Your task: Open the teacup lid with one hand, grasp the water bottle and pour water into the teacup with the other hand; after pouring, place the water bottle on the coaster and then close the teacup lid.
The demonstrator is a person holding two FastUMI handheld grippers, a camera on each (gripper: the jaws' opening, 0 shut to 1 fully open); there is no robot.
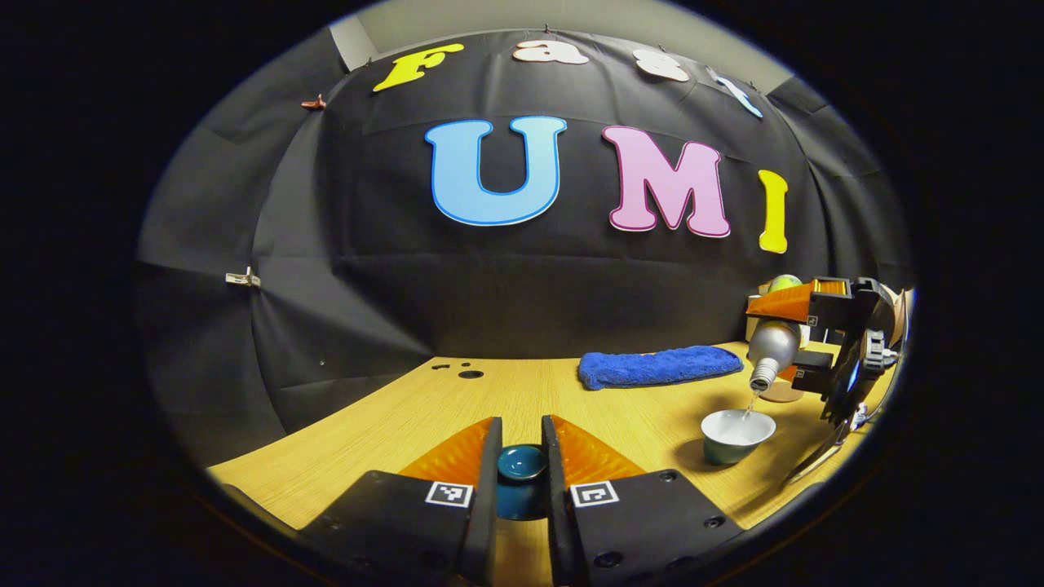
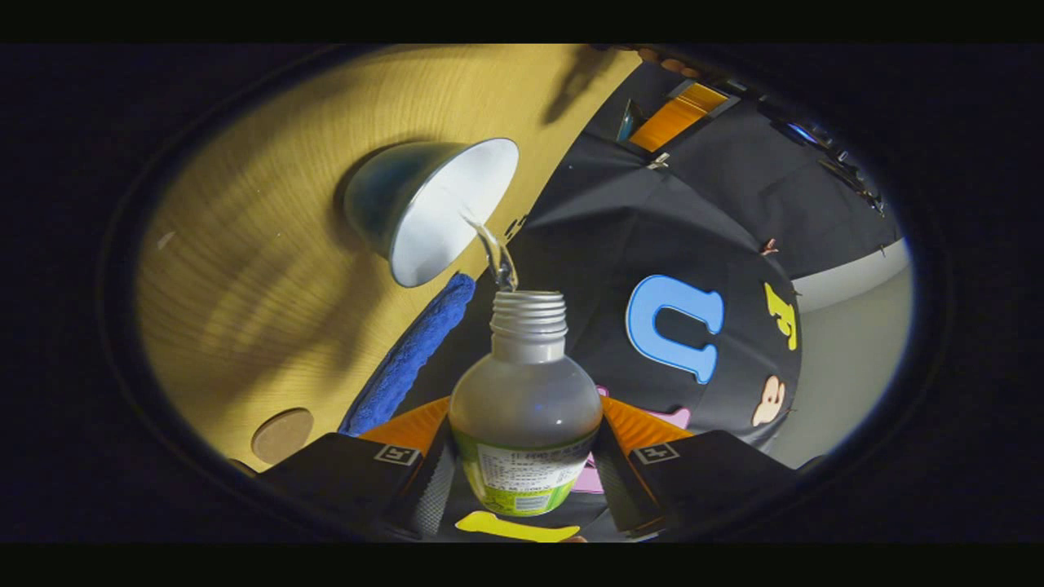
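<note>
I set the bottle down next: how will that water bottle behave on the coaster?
The water bottle looks smooth and rounded, so probably slippery. Open-necked and pouring into the teacup, it would likely spill if tipped. The coaster looks small, so centre it.

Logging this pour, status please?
Left gripper shut on lid. Right gripper shut on bottle, pouring into teacup. Nothing in the way.

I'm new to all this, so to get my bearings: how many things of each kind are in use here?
Grippers: 2 (left gripper, right gripper)
Teacup: 1
Teacup lid: 1
Water bottle: 1
Coaster: 1
Blue towel: 1
Total: 7
</note>
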